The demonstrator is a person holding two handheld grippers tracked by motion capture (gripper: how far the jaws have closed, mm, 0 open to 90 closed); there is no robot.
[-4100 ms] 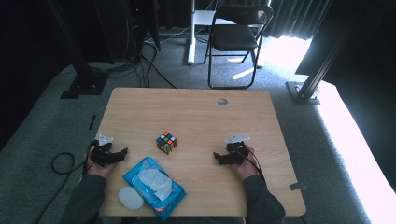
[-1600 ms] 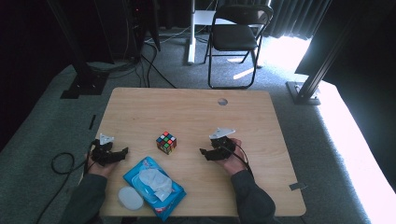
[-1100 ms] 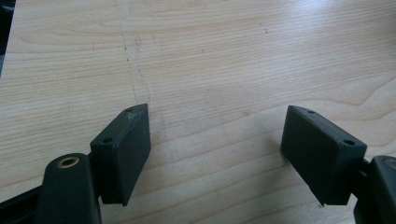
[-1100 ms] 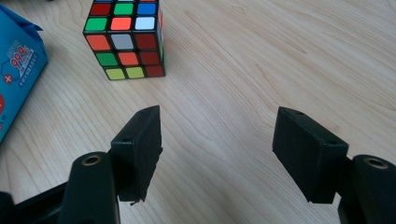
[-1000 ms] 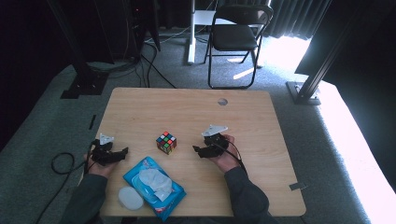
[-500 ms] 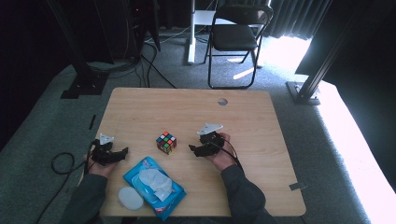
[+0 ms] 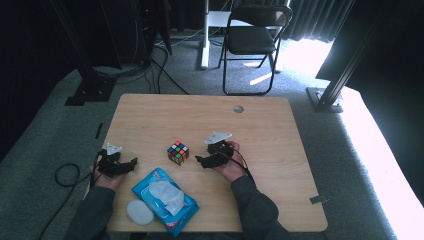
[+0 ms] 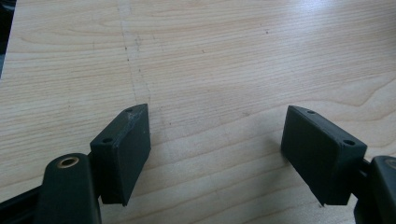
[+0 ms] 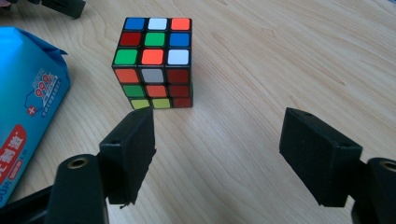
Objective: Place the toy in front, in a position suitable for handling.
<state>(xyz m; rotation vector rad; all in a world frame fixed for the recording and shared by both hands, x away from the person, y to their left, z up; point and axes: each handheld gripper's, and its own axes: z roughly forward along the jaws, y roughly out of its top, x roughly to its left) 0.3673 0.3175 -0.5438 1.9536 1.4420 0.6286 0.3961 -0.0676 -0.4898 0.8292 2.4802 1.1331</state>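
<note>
Your right gripper (image 7: 202, 161) is sliding leftward across the table (image 7: 270, 125), closing on the puzzle cube (image 7: 178, 152) from the spot near the right edge where it sat four seconds ago. You are carrying its jaws spread wide with nothing between them, and in the right gripper view the cube (image 9: 153, 63) is sitting just ahead, flat on the wood, a little left of the gap. Your left gripper (image 7: 116, 165) is staying parked near the left edge, jaws also wide over bare wood. Beside the cube, the blue wipes pack (image 7: 165, 200) is lying untouched. You are likely lining up a grasp; shifting slightly left should centre the cube.
</note>
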